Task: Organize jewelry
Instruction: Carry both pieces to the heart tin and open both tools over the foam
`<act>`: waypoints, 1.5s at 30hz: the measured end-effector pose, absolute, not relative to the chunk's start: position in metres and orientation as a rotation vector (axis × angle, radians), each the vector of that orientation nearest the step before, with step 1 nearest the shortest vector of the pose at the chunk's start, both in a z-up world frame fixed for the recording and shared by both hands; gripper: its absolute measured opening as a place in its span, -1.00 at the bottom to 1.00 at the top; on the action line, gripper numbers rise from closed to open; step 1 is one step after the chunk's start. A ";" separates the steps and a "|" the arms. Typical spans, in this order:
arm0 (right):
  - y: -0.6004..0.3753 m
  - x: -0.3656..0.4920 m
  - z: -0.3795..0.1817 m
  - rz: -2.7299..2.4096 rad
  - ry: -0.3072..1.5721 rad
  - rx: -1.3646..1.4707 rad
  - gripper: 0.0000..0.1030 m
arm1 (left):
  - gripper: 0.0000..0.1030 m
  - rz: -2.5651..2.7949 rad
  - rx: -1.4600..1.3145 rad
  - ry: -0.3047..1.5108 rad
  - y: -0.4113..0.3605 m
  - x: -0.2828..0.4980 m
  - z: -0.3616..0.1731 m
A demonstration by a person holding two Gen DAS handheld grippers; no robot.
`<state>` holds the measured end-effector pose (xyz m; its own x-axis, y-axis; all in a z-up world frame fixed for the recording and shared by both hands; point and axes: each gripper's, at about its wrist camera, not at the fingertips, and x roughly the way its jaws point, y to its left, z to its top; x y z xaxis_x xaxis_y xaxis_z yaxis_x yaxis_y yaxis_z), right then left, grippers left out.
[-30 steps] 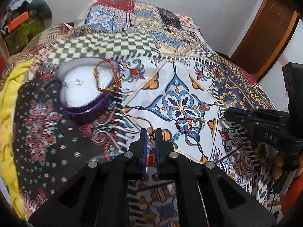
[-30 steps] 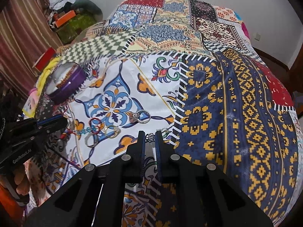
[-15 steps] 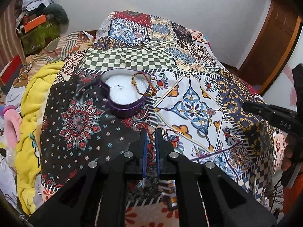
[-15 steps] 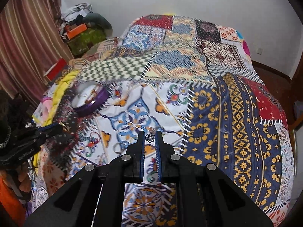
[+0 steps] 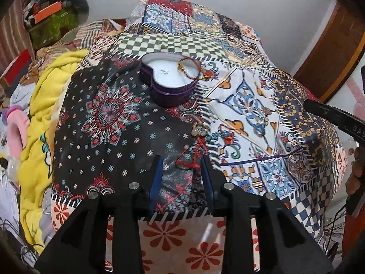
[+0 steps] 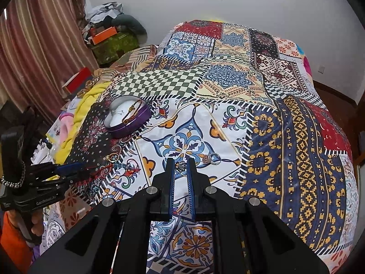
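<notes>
Jewelry lies on a patchwork bedspread (image 5: 251, 105). Left wrist view: left gripper (image 5: 181, 171), fingers spread, frames a red cord bracelet (image 5: 191, 157) at lower centre; purple heart box (image 5: 168, 84) above. Right wrist view: right gripper (image 6: 181, 171), slightly parted, around a small ring (image 6: 180, 166) at centre.

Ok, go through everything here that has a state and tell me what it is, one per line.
Heart-shaped box: open, lid off.
Woven bracelet: draped over the box rim.
Red cord bracelet: loose on the bedspread.
Left gripper: jaws open.
Right gripper: jaws open around a small ring.
</notes>
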<state>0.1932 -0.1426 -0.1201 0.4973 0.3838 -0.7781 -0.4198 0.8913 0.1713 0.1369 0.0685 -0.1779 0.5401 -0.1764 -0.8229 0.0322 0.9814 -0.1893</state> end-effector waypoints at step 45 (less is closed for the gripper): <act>-0.084 0.211 -0.077 0.613 0.780 -0.042 -0.82 | -0.65 -0.114 -0.079 0.709 0.065 0.177 -0.110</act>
